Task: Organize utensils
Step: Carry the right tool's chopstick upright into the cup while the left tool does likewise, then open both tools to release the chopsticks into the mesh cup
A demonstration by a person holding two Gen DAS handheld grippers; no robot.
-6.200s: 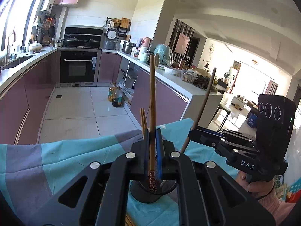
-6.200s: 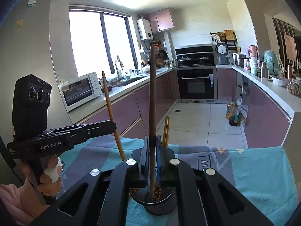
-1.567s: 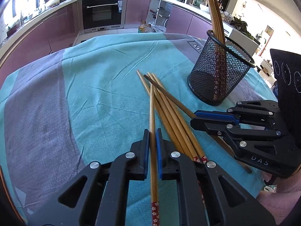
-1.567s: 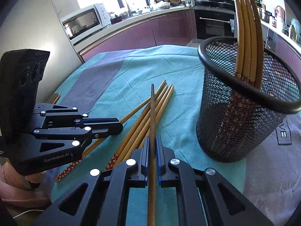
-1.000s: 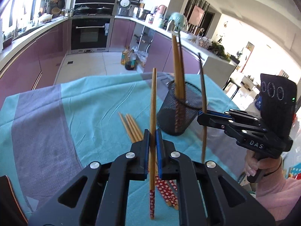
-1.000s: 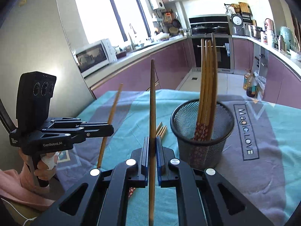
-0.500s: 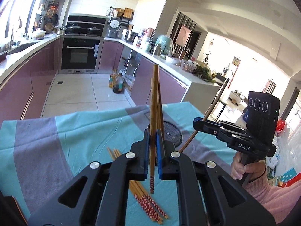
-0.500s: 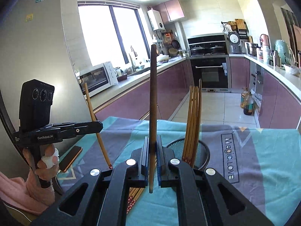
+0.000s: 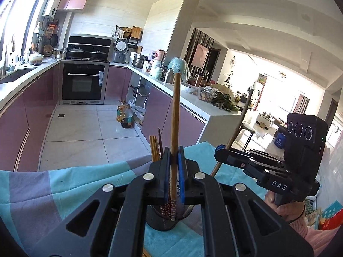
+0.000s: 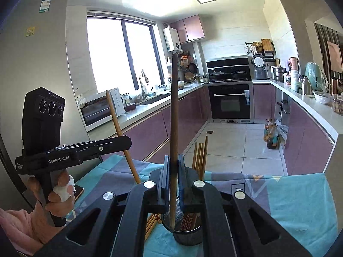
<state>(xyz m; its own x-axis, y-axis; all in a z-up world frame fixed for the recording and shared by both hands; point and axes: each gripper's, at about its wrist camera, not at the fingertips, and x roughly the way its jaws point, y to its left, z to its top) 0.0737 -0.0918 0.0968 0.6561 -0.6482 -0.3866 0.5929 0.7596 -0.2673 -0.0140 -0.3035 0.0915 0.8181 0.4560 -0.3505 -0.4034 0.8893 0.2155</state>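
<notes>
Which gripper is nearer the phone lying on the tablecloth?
Left. The left gripper hangs just above the phone, with its hand right beside it; the right gripper is farther off, over the mesh holder.

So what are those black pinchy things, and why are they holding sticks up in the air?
They are hand-held grippers, like big tongs, and a person holds one in each hand. Each has a small camera looking along its two fingers, so there are two pictures.

In the left one, the left gripper pinches a light chopstick, and the right gripper shows at the side. In the right one, the right gripper pinches a darker chopstick, with the left gripper at the side.

Below both stands a black mesh cup with chopsticks already in it, on a teal and grey tablecloth. A few more chopsticks lie beside the cup.
</notes>
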